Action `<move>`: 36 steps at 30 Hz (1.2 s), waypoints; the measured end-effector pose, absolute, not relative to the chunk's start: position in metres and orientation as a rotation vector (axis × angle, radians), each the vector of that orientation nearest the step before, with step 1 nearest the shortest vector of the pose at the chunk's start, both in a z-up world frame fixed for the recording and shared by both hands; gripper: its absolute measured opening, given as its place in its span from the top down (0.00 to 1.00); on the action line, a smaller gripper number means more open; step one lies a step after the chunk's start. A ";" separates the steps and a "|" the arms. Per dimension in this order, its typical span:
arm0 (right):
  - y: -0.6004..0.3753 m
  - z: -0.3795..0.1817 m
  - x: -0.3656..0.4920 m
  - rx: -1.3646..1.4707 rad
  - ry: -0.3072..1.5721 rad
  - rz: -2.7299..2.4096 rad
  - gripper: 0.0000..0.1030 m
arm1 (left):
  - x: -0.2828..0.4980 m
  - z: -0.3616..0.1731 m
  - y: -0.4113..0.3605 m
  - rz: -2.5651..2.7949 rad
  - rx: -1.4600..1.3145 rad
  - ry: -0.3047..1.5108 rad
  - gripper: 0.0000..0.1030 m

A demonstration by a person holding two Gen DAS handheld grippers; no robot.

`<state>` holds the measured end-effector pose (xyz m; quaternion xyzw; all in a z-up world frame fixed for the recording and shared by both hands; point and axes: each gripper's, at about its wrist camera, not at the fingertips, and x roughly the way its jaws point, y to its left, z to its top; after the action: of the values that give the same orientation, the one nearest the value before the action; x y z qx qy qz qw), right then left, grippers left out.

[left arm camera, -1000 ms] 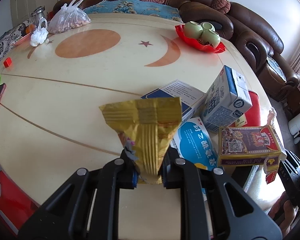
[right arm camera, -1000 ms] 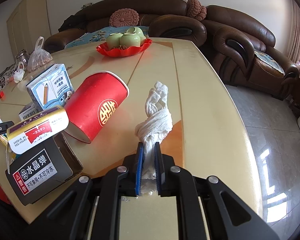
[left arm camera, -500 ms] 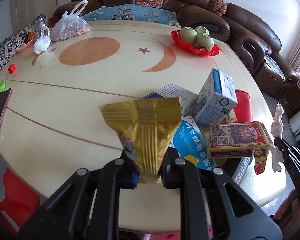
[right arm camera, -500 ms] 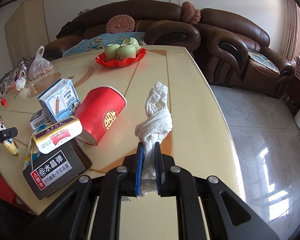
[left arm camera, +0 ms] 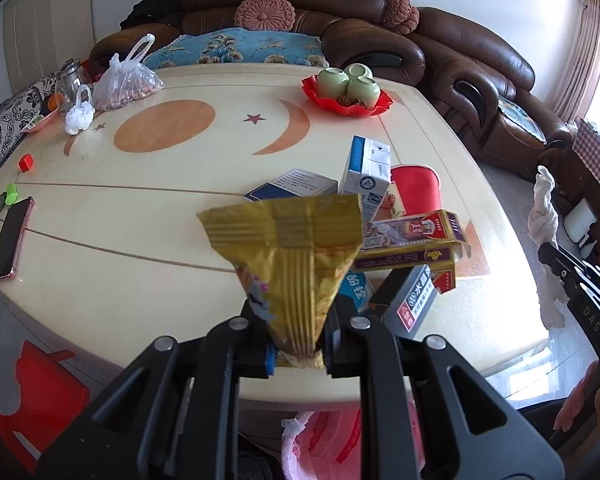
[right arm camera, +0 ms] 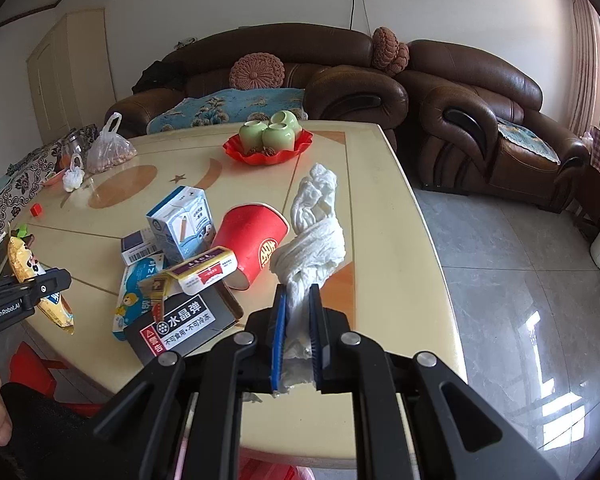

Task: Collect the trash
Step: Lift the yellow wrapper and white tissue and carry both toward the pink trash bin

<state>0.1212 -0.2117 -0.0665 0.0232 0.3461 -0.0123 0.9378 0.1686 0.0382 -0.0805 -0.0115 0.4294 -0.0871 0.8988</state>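
Both grippers have their hands full here. The left gripper (left arm camera: 298,354) is clamped tight on a gold snack wrapper (left arm camera: 290,256), which sticks up from between its fingers, lifted off the table (left arm camera: 140,220). The right gripper (right arm camera: 296,338) is pinched on a twisted white tissue (right arm camera: 314,236), also held up above the table's near edge.

The rest of the trash sits in a heap on the table, well in front of the red plate (right arm camera: 268,152) that carries three upturned green cups (right arm camera: 270,132). In that heap: a red paper cup (right arm camera: 254,242) lying on its side, a blue-and-white milk carton (right arm camera: 180,222) standing just left of the cup, a purple-and-gold box (right arm camera: 204,270) resting against the cup's mouth, and a black box with Chinese text (right arm camera: 182,326) nearest the table edge. A pink trash bag (left arm camera: 324,444) shows below the table edge, under the left gripper. A phone (left arm camera: 12,240) lies far to the left of the heap
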 end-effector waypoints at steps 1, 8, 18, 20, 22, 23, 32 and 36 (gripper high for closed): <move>-0.209 -0.063 0.116 0.046 0.702 -0.020 0.89 | 0.164 -0.078 0.038 -0.185 -0.023 0.884 0.83; -0.192 -0.046 0.078 0.035 0.685 0.017 0.89 | 0.130 -0.061 0.037 -0.214 -0.006 0.851 0.83; -0.172 -0.040 0.027 0.023 0.685 0.057 0.89 | 0.083 -0.061 0.035 -0.273 0.004 0.860 0.83; -0.171 -0.042 0.019 0.028 0.692 0.063 0.89 | 0.074 -0.065 0.034 -0.285 0.010 0.868 0.83; -0.170 -0.045 0.011 0.028 0.703 0.067 0.89 | 0.067 -0.069 0.033 -0.293 0.018 0.877 0.83; -0.170 -0.047 0.007 0.028 0.708 0.067 0.89 | 0.064 -0.072 0.032 -0.299 0.020 0.884 0.83; -0.169 -0.072 -0.014 0.035 0.779 0.070 0.89 | 0.047 -0.090 0.028 -0.337 0.034 0.932 0.83; -0.169 -0.086 -0.021 0.037 0.817 0.075 0.89 | 0.041 -0.098 0.023 -0.370 0.032 0.955 0.83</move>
<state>-0.0206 -0.1686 -0.0858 0.0179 0.3971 0.0362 0.9169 0.0406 0.0229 -0.0980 0.0155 0.4568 -0.1770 0.8716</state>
